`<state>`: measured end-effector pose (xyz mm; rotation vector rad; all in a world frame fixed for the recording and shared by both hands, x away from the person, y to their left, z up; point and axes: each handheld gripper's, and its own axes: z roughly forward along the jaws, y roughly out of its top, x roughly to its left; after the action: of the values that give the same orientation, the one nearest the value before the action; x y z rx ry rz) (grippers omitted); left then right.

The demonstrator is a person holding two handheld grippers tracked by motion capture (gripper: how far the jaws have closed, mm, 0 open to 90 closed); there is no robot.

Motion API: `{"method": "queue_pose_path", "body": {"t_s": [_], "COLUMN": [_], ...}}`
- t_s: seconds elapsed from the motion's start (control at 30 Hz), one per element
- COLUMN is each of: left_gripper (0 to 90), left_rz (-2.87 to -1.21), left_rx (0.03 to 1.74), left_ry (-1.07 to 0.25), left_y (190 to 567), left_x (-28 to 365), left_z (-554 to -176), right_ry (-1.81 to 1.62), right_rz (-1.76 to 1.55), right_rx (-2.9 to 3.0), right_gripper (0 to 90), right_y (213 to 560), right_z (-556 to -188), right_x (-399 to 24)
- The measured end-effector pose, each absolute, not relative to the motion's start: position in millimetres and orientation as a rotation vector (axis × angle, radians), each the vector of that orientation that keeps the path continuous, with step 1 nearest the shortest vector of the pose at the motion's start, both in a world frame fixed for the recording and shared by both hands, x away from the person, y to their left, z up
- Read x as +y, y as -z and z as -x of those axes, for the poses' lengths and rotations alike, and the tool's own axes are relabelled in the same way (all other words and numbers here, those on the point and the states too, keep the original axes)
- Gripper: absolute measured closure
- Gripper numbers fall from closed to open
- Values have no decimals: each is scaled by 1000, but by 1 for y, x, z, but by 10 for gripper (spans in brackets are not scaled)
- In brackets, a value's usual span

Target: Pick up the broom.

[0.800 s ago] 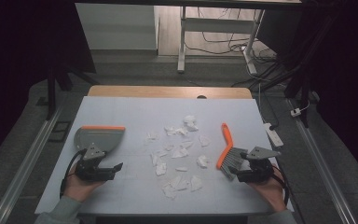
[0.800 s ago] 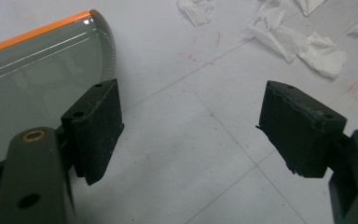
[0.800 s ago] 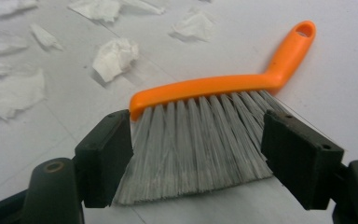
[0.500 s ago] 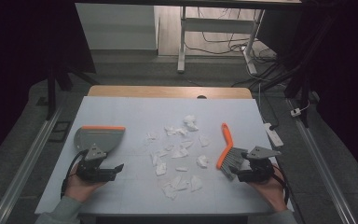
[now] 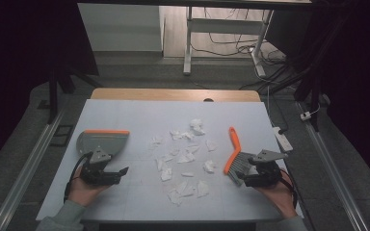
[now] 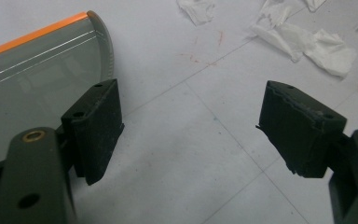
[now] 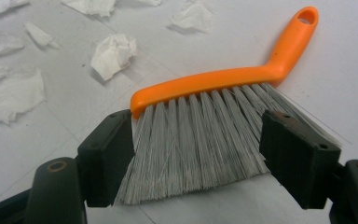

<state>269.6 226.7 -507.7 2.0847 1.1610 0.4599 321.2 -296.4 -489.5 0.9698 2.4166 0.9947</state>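
two grippers, both yours, jaws wide: left gripper just beside dustpan; right gripper straddles brush bristles; paper scraps between.

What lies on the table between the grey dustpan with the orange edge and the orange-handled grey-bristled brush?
Scattered white torn paper scraps lie between the dustpan and brush, seen in the high view.

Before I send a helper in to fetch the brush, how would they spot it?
On the white table, look right of the scattered paper scraps. The brush lies before the right tongs, the one thing with an orange handle and grey bristles.
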Motion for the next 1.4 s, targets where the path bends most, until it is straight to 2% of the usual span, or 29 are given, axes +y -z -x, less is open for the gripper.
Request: {"method": "queue_pose_path", "body": {"t_s": [0.4,0.83,1.4], "left_gripper": [220,218,218], "left_rz": [-2090,-2087,-2097], "left_rx": [1165,1176,1169], "left_ry": [-464,-469,-477], "left_y": [509,509,510], "left_x": [228,227,226], "left_z": [-267,-268,-267], "right_ry": [-974,-883,-727], "right_rz": [-1048,-1169,-1319], "right_rx": [2374,2396,2459], "right_gripper": [276,296,292], "right_y": [470,443,443], "right_z": [-330,-361,-409], "right_x": [-293,-277,-255]}}
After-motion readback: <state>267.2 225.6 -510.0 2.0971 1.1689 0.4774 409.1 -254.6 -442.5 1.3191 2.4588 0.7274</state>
